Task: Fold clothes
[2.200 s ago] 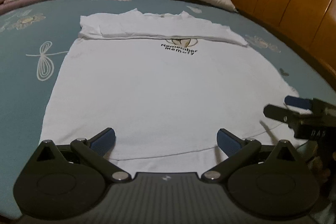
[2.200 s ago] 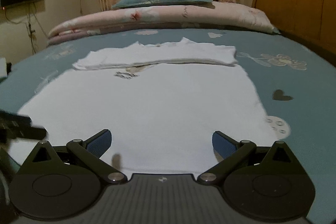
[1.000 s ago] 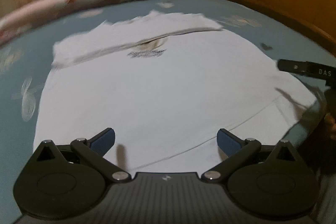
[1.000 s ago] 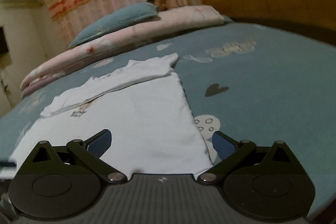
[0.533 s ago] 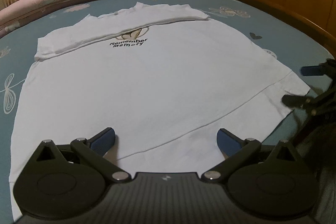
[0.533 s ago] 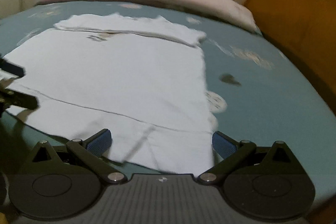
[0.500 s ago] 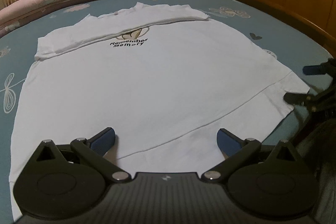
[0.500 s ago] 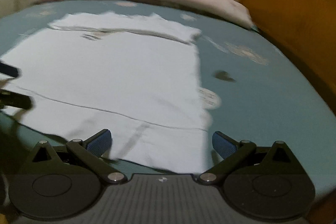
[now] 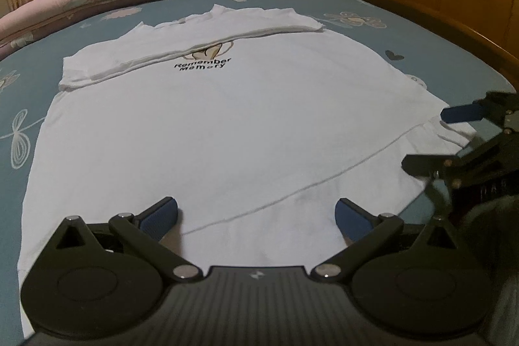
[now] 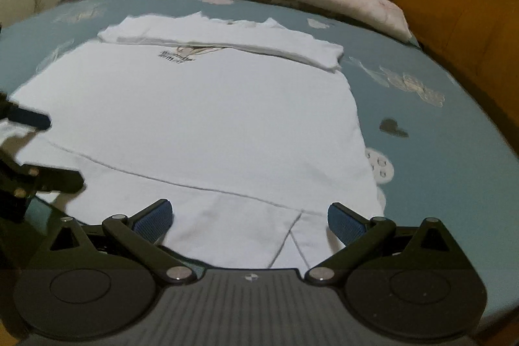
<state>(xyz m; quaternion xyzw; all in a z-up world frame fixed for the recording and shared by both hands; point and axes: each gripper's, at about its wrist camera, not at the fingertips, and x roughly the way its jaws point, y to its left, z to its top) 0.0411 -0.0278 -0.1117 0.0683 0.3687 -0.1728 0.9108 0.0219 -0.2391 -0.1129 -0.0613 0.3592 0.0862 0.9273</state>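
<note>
A white T-shirt [image 9: 227, 125] lay flat on the blue patterned bedsheet [image 9: 373, 31], its top part folded down toward the far pillows; the hem lay nearest. The left gripper [image 9: 256, 216] hovered over the hem with fingers spread wide, grasping nothing; the right gripper [image 10: 249, 219] was likewise released over the hem's right corner.

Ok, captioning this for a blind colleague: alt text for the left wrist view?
A white T-shirt lies flat on a blue bedsheet, sleeves folded across its top, between the open left hand-held gripper. The open right hand-held gripper straddles the hem's right corner.
</note>
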